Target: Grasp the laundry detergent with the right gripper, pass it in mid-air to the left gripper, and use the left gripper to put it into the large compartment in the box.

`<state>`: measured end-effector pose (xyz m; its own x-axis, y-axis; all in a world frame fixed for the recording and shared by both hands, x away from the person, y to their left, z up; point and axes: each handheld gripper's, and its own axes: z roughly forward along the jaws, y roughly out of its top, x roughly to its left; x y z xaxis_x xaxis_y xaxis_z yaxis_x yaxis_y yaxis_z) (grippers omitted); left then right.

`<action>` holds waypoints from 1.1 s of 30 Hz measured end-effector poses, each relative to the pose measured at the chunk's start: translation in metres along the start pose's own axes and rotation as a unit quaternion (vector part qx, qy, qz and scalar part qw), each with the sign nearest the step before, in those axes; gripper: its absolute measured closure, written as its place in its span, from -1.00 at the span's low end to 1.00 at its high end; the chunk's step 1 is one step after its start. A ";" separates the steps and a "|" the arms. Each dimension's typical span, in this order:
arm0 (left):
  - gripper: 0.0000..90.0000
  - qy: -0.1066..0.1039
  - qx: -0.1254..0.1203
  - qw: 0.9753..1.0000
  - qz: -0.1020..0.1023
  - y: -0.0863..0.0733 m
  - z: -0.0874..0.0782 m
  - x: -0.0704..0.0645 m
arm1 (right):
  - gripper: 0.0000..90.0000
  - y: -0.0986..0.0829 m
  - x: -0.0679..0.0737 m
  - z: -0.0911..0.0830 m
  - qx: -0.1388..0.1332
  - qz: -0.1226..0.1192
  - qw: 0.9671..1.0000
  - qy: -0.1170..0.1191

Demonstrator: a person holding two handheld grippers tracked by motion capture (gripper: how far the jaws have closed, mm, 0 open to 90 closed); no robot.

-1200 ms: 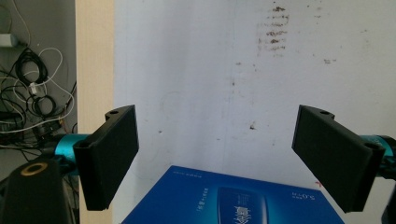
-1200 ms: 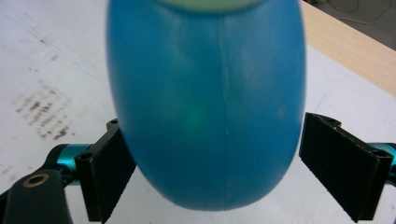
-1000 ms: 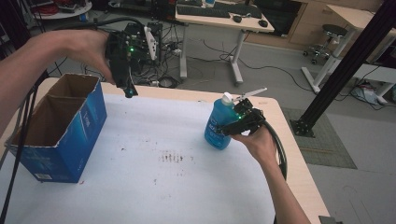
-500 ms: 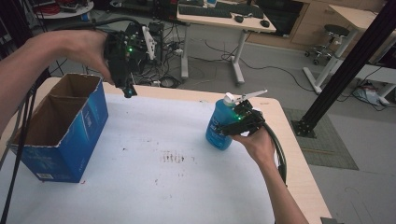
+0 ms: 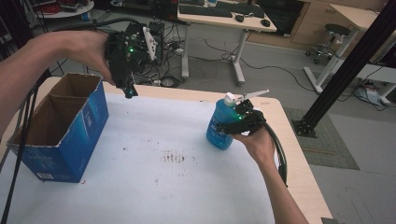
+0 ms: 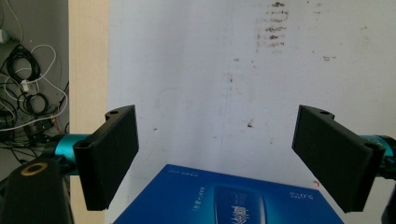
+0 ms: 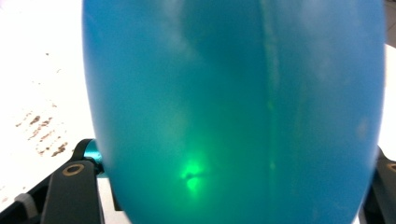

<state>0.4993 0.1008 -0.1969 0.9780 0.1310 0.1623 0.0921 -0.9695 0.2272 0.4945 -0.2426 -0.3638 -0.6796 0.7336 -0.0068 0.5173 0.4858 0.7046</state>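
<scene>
a: which way is the bottle pointing?

b: i see the blue bottle point(image 5: 221, 129) standing upright on the white table top point(image 5: 163, 186), long axis vertical, white cap up. it sits toward the table's right side, well apart from the cardboard box point(image 5: 60, 126) at the left edge.

a: how many of each?

b: i count one bottle, one box, two grippers. the box is blue outside, plain brown inside, flaps open upward.

a: how does the bottle look?

b: translucent blue plastic, rounded and bulging in the middle. in the right gripper view point(image 7: 233, 107) it sits very close to the lens, with a faint vertical seam and a green glint low on its wall. in the high view there's a label on the side that i can't read.

a: the claws?

b: my right gripper point(image 5: 238, 122) is at the bottle's side and its jaws look closed against the body. in its own view only the jaw mounts peek out at either edge. my left gripper point(image 5: 128, 91) hangs in the air over the box's far corner, jaws spread wide with nothing between them. its own view point(image 6: 215, 158) looks down past a blue box panel at the stained white surface.
</scene>
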 end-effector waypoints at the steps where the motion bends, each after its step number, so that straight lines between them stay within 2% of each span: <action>1: -0.67 0.000 -0.002 1.000 0.000 0.000 0.000 0.000 | -0.42 0.000 0.000 0.000 0.000 0.001 1.000 0.000; 6: -0.67 0.001 -0.003 1.000 0.000 0.000 0.000 0.000 | -0.31 0.000 0.000 0.000 -0.003 -0.005 1.000 0.002; 19: -0.67 0.002 -0.004 1.000 0.000 -0.001 -0.001 0.000 | -0.22 0.001 0.001 0.001 -0.009 -0.008 1.000 0.002; 33: -0.67 0.002 -0.005 1.000 -0.002 -0.002 0.000 -0.001 | -0.06 -0.001 -0.001 0.002 -0.014 -0.002 1.000 0.024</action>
<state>0.4986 0.1025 -0.1970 0.9768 0.1353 0.1662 0.0935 -0.9668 0.2376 0.4958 -0.2426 -0.3658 -0.7060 0.7078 0.0232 0.4997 0.4747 0.7246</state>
